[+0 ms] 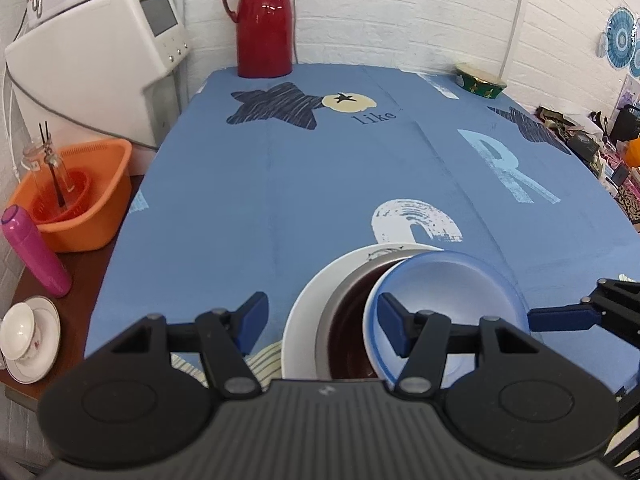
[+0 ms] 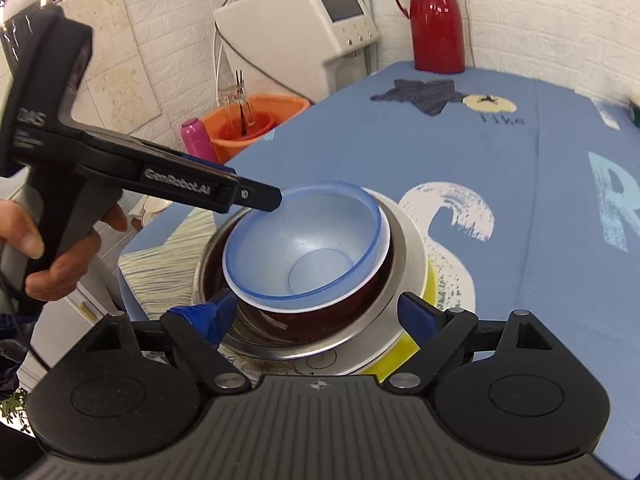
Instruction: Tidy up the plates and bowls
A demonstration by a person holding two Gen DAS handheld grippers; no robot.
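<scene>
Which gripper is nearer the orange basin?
Left. The left gripper is at the blue bowl's rim on the side towards the orange basin; the right gripper is on the stack's opposite side.

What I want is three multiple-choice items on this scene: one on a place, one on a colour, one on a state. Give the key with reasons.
1. Where does the red thermos stand?
A. at the far end of the table, by the wall
B. on the floor
C. inside a bowl

2. What colour is the topmost bowl?
A. yellow
B. black
C. translucent blue

3. How are the right tongs?
A. shut on a plate
B. open
C. out of view

Key:
1 A, as it stands on the cloth's far edge below the brick wall.
2 C, as its blue rim and see-through wall sit above the other dishes.
3 B, as the two blue fingers are spread wide apart.
</scene>
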